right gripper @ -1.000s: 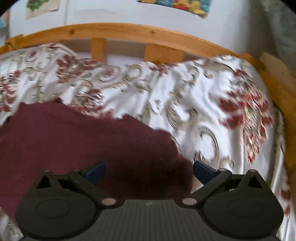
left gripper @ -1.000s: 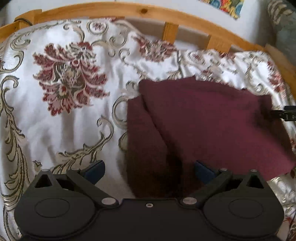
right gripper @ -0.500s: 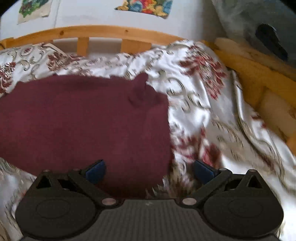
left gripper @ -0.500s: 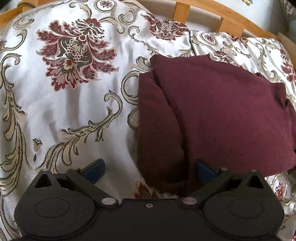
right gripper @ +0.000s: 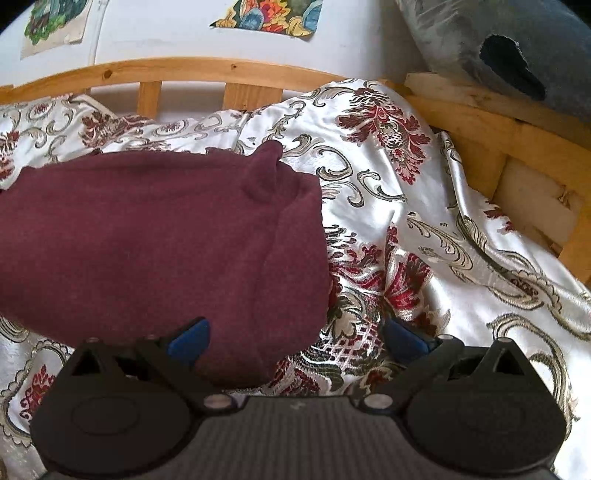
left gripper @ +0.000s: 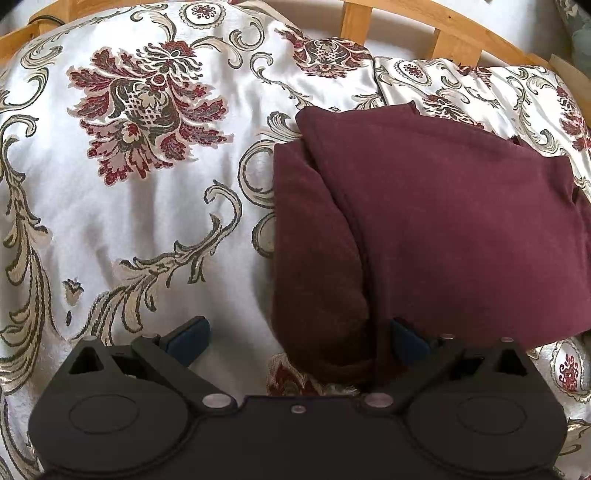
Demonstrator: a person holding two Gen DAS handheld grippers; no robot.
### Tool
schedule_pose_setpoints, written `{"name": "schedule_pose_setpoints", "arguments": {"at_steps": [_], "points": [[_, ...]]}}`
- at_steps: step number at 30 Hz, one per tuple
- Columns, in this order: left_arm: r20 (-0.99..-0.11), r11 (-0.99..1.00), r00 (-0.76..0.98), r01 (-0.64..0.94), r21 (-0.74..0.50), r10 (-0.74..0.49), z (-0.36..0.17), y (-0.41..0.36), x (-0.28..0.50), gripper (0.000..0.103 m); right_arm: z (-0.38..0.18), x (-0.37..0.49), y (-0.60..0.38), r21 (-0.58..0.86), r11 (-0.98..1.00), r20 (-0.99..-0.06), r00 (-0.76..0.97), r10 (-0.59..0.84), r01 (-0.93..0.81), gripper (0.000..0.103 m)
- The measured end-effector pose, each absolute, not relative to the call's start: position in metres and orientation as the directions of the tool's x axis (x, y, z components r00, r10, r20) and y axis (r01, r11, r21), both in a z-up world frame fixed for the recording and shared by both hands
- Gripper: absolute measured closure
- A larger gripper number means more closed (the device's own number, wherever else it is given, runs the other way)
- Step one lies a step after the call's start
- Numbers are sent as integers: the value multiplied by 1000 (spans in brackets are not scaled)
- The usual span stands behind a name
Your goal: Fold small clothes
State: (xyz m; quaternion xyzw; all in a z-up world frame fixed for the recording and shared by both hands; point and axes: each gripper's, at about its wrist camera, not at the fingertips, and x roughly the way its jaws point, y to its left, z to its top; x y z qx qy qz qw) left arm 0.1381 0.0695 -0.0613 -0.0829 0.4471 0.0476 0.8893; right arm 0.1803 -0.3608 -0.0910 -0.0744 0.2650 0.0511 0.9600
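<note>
Both grippers — left gripper (left gripper: 297,338), right gripper (right gripper: 295,338) — hover wide-fingered over a maroon garment (left gripper: 424,229), seemingly folded; best pinch both near corners evenly.

Bedspread (left gripper: 122,236): white satin, woven with dark red flowers and gold scrolls, creased toward the right edge. Bed frame (right gripper: 192,72): pale pine rail with short slats. Wall (right gripper: 166,33): white, bearing two colourful paper pictures (right gripper: 271,16). Grey-blue cushion (right gripper: 517,40): upper right corner.
</note>
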Motion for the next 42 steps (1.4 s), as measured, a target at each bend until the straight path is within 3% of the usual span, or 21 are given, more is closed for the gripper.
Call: {"name": "schedule_pose_setpoints", "arguments": {"at_steps": [7, 12, 18, 31, 42], "points": [[-807, 976, 590, -172, -133, -6, -60, 75, 137, 1, -85, 174, -361, -98, 989, -503, 863, 51, -115, 0], [-809, 976, 587, -174, -131, -4, -60, 73, 138, 0, -49, 162, -341, -127, 979, -364, 926, 100, -156, 0], [-810, 978, 586, -170, -121, 1, -61, 73, 139, 0, -47, 187, -284, -148, 934, -430, 871, 236, -326, 0], [-813, 979, 582, -162, -124, -6, -61, 72, 140, 0, -85, 169, -232, -369, 870, -412, 897, 163, -327, 0], [-814, 977, 581, -158, -142, -25, -60, 75, 140, 0, -91, 176, -241, -297, 894, -434, 881, 187, -336, 0]]}}
